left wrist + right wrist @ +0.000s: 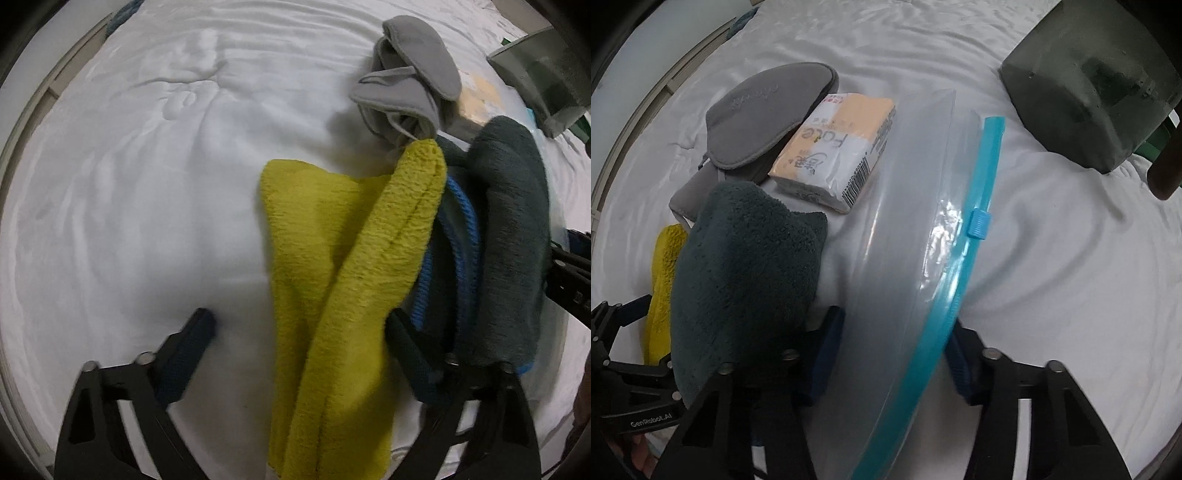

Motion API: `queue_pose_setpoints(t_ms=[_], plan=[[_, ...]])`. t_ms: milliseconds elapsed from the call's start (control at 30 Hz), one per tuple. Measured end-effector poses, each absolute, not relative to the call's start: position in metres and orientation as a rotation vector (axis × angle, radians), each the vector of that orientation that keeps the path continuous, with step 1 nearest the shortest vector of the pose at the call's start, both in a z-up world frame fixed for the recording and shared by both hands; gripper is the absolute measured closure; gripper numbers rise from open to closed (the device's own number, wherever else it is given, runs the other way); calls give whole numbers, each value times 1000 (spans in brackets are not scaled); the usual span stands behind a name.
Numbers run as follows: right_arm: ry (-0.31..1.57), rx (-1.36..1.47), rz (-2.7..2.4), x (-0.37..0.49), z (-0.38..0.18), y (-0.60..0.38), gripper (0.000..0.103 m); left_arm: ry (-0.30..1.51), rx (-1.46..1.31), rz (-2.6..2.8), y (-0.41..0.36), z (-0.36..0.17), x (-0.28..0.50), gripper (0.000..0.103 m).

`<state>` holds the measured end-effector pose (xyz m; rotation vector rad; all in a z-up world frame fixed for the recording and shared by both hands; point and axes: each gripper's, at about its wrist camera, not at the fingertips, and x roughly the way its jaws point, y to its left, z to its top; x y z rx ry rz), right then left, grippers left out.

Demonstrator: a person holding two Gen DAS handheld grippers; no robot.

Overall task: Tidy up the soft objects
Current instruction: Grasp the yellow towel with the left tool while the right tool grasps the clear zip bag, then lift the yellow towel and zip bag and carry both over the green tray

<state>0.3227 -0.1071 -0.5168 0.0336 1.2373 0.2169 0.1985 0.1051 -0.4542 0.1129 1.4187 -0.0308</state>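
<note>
A fuzzy yellow towel [332,258] lies folded on the white bed sheet [147,184]. My left gripper [301,336] points down over it, open, with the towel between its fingers; only the right finger touches the towel's edge. A dark green towel [513,240] lies to its right over a blue-edged cloth [461,236]. In the right wrist view a clear zip bag [905,221] with a teal zipper strip [982,177] runs between the fingers of my right gripper [894,343]. Those jaws stand partly open around the bag, and I see no firm pinch. The dark green towel [746,266] sits left of it.
A grey fabric eye mask [764,110] and a tissue pack [834,151] lie beyond the towels. A dark translucent box [1089,85] stands at the far right. The bed's edge and a pale frame [44,96] curve along the left.
</note>
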Motion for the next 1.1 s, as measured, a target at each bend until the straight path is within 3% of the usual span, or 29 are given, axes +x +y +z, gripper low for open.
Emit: queue_pose_setpoints(t_ms=[67, 133, 233, 433, 1100], plan=[[1226, 27, 219, 323, -518, -106, 73, 1419, 127, -51, 97, -455, 200, 34], [1221, 21, 227, 322, -518, -105, 91, 1423, 120, -73, 95, -454, 201, 53], [1218, 36, 244, 321, -517, -110, 96, 1435, 83, -108, 91, -451, 203, 81], [1196, 54, 264, 313, -506, -124, 98, 1420, 42, -130, 90, -441, 205, 88], [1181, 99, 252, 281, -463, -147, 99, 1367, 12, -119, 118, -357, 180, 88]])
